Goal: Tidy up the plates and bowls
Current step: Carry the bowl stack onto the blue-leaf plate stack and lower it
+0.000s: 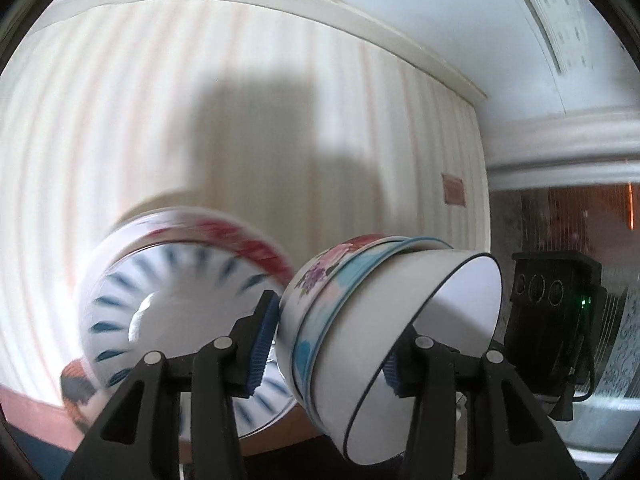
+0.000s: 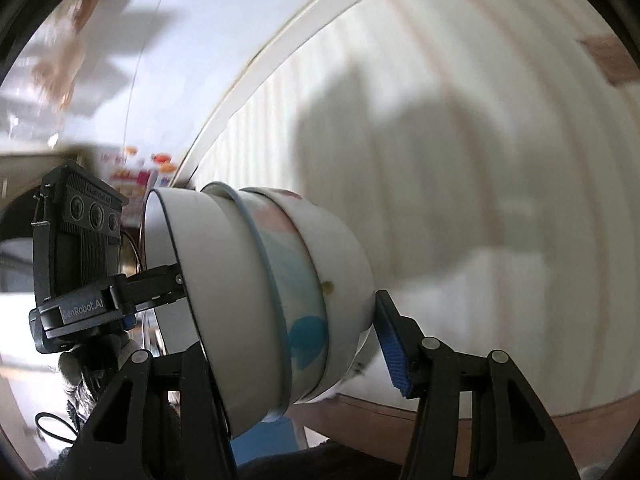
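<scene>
Three bowls nested into one bowl stack (image 1: 352, 340), tipped on its side and carried clear of the striped pale surface (image 1: 120, 120) behind. Outermost at the closed end, a floral bowl (image 1: 316, 280); inside that, a blue-rimmed bowl (image 1: 320, 360) with teal patches; innermost and sticking out furthest, a white bowl (image 1: 460, 300) with a dark rim line, mouth open and nothing inside. Pinched end to end by the left gripper (image 1: 328, 356), claw spread wide: one blue pad pressed on the floral base, the other at the white bowl's mouth. Straddled too by the right gripper (image 2: 300, 352), claw likewise wide, one blue pad just at the floral bowl's foot, the opposite finger hidden behind the stack, so impossible to tell whether pressing or merely flanking. To the left of the stack in the left wrist view, a plate with blue dashes (image 1: 160, 312) sitting inside a red-flowered dish (image 1: 248, 240), both smeared by motion blur and partly covered by the near finger; lower edge cut off. Small brown tag (image 1: 453, 193) on the striped surface, lettering unreadable. In the right wrist view, a sliver of white crockery below the floral bowl, too little showing to name. Far background blurred in both views.
</scene>
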`<action>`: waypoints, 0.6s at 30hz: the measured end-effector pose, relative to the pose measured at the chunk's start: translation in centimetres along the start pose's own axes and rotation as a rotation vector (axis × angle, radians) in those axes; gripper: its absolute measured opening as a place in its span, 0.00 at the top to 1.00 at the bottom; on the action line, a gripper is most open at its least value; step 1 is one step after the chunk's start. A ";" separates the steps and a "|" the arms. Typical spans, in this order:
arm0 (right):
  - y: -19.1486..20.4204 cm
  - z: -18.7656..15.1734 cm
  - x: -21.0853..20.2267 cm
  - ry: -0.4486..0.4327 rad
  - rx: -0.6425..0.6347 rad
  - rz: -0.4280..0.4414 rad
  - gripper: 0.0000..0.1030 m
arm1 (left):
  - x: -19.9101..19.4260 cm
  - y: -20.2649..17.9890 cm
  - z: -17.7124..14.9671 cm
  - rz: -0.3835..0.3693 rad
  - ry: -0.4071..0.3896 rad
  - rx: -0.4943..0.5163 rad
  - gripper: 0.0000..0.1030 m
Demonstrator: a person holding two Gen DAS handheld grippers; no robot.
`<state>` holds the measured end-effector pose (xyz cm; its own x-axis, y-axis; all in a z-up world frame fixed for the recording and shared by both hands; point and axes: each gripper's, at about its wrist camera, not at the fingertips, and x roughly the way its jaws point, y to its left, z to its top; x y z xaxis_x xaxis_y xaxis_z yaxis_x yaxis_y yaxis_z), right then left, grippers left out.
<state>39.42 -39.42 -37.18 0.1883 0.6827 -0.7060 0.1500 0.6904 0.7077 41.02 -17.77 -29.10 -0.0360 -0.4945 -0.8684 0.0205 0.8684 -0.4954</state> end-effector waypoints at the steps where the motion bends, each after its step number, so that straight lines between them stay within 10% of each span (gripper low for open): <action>1: 0.8 0.1 0.7 0.013 -0.015 0.003 0.45 | -0.6 0.9 -0.2 0.003 -0.011 -0.019 0.58; 18: 5.8 -0.5 11.3 0.225 -0.145 -0.008 0.46 | -1.5 10.6 -3.2 0.001 -0.070 -0.269 0.58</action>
<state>41.90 -27.60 -41.08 -0.0353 0.7022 -0.7111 0.0067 0.7117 0.7025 38.10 -7.73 -33.02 0.0331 -0.4872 -0.8726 -0.2455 0.8424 -0.4797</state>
